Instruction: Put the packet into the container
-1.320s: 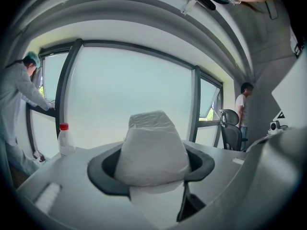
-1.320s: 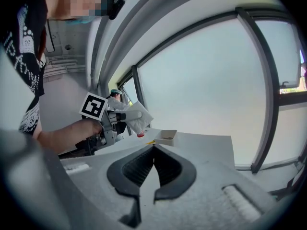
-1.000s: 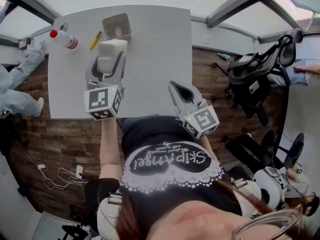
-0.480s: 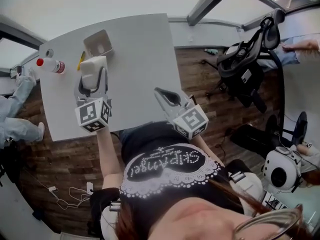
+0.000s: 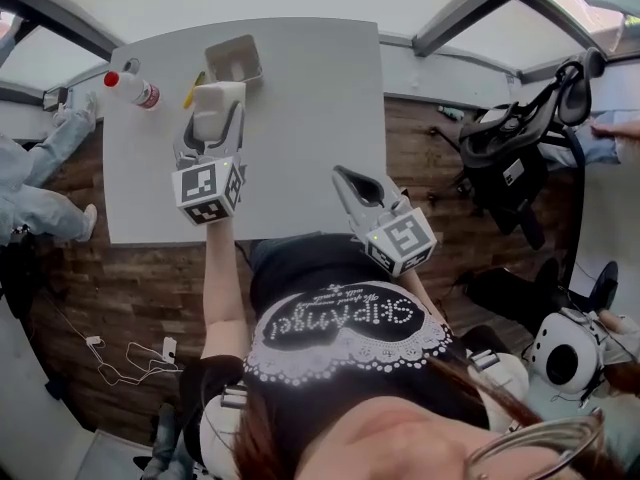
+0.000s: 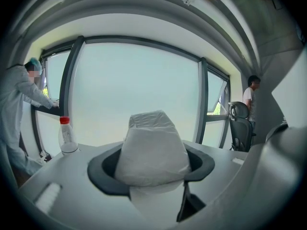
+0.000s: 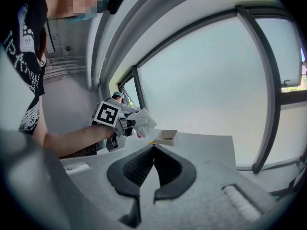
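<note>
My left gripper (image 5: 214,120) is shut on a white plastic-wrapped packet (image 5: 217,108) and holds it above the table, just on the near side of the container (image 5: 233,59). The container is a small open grey box at the table's far edge. In the left gripper view the packet (image 6: 153,147) fills the space between the dark jaws, and the container is hidden behind it. My right gripper (image 5: 352,177) hangs off the table's near right corner, shut and empty (image 7: 154,151). From the right gripper view I see the left gripper (image 7: 125,124), the packet (image 7: 144,120) and the container (image 7: 167,137).
A clear bottle with a red cap (image 5: 131,88) lies at the table's far left, and a yellow pen (image 5: 192,89) lies between it and the container. The grey table (image 5: 310,118) ends just before my body. Office chairs (image 5: 515,158) stand to the right. A person (image 6: 21,109) stands at the left window.
The head view swung left and back. The left gripper still holds the packet just short of the container, and the right gripper has kept its place by the table's corner.
</note>
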Tool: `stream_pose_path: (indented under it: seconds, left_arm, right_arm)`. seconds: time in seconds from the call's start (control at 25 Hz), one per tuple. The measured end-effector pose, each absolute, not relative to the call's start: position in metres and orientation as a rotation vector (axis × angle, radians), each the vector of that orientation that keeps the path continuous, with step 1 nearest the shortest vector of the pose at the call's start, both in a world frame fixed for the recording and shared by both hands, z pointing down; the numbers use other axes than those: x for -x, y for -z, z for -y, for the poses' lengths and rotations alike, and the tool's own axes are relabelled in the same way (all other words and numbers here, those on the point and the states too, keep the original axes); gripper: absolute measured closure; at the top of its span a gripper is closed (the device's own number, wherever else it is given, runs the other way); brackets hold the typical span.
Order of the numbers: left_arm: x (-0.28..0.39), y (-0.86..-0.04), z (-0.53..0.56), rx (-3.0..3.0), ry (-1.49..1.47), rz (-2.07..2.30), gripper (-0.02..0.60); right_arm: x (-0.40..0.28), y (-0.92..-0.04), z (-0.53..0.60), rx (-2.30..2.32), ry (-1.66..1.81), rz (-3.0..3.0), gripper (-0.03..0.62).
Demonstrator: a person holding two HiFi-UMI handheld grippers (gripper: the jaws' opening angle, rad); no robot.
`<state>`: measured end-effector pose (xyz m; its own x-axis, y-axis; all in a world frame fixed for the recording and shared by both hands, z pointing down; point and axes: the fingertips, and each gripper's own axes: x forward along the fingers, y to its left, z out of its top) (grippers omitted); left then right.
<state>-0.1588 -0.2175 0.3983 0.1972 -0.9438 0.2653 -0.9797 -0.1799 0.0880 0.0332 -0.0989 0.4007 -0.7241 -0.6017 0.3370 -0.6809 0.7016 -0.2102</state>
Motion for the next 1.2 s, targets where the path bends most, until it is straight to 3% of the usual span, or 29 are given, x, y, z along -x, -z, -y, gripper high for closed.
stream_pose_path:
  seconds: [1.2]
  left_arm:
    - [0.191,-0.432,0.299,-2.161,-0.299,1.86,0.296]
  right_arm:
    - [-0.043,-0.411,0.111,-1.051,-0.515,2.63,0.599]
